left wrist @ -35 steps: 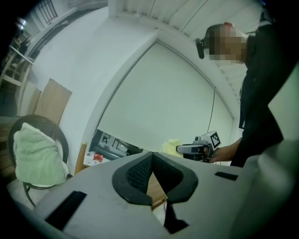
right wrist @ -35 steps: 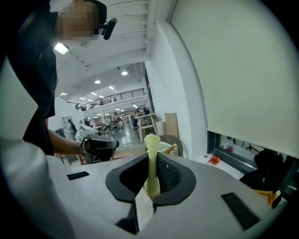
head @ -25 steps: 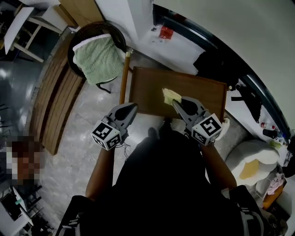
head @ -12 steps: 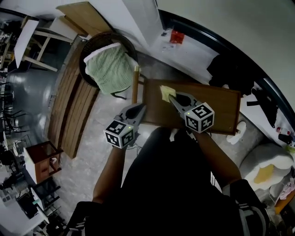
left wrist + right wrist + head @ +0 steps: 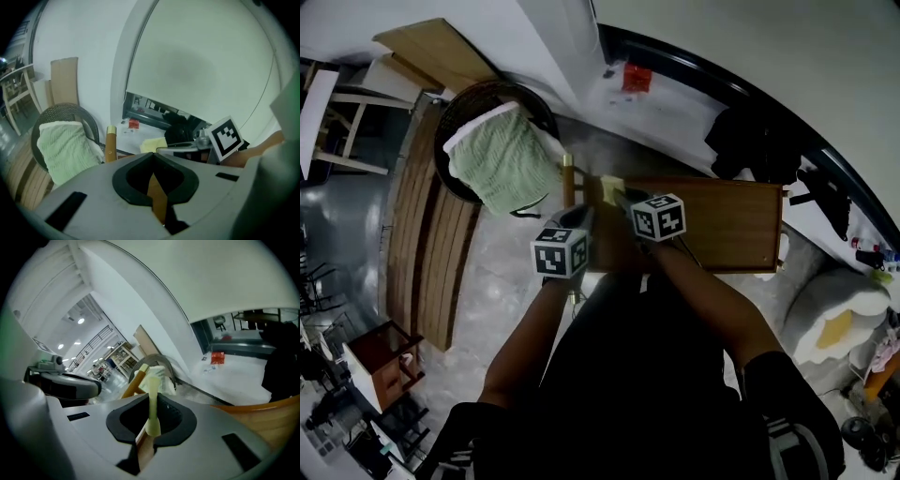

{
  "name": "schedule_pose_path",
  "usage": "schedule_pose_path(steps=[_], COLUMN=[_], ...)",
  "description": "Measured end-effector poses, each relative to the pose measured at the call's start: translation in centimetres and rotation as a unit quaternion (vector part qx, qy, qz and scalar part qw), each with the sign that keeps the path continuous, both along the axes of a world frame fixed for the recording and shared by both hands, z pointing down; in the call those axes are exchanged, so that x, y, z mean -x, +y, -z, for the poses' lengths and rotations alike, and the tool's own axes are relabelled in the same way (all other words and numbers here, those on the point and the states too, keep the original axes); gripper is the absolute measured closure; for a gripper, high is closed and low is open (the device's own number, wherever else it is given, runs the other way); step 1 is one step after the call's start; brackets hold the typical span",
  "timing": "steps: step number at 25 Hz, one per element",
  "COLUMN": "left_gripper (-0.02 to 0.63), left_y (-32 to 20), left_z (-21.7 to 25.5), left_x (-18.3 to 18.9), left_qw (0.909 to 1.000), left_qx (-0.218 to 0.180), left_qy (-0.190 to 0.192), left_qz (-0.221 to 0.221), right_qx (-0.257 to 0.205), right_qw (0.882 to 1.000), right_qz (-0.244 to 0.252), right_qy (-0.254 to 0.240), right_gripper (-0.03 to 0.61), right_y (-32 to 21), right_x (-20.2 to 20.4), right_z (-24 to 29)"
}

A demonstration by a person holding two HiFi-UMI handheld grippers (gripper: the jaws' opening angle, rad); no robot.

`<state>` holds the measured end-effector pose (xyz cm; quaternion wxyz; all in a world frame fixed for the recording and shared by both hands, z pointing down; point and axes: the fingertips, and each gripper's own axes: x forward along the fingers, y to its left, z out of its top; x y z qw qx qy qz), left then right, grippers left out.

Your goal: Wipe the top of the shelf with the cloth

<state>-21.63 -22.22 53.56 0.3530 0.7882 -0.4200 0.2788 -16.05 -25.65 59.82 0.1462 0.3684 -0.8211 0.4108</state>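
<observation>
The brown wooden shelf top [image 5: 727, 220] lies in front of me in the head view. A pale yellow cloth [image 5: 610, 185] rests at its far left end. My right gripper [image 5: 622, 197] is shut on that cloth, which shows as a thin yellow strip [image 5: 153, 420] pinched between the jaws of the right gripper [image 5: 151, 399]. The left gripper [image 5: 582, 218] hovers at the shelf's left front corner, just left of the right one. In its own view the left gripper [image 5: 152, 157] is shut with nothing in it, and the cloth [image 5: 153, 144] lies beyond with the right gripper [image 5: 187, 149] on it.
A round dark chair draped with a green towel [image 5: 501, 155] stands just left of the shelf, beside a wooden post [image 5: 111, 143]. Wooden boards [image 5: 427, 248] lie on the floor at left. A dark bag [image 5: 750, 141] and a white cushion [image 5: 839, 314] sit to the right.
The right gripper has dragged the cloth leftward across the shelf top to its left end. The left gripper has closed in beside it at the left corner.
</observation>
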Motion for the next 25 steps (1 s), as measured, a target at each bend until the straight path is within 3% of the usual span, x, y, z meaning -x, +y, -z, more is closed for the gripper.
schedule_pose_path(steps=[12, 19, 25], left_gripper=[0.601, 0.603, 0.603], left_y=[-1.3, -1.1, -0.9], left_z=[-2.0, -2.6, -3.7], left_x=[0.8, 0.4, -1.2], left_qw=[0.9993, 0.9991, 0.9991], left_qx=[0.030, 0.036, 0.039], left_qy=[-0.007, -0.003, -0.010], left_qz=[0.019, 0.020, 0.011], right_qx=[0.060, 0.062, 0.054], right_qw=[0.996, 0.989, 0.986], right_qz=[0.040, 0.037, 0.051], right_qy=[0.058, 0.127, 0.150], right_gripper=[0.538, 0.538, 0.538], right_y=[-0.2, -1.3, -1.6], right_x=[5.0, 3.3, 1.3], right_z=[-10.5, -12.2, -12.3])
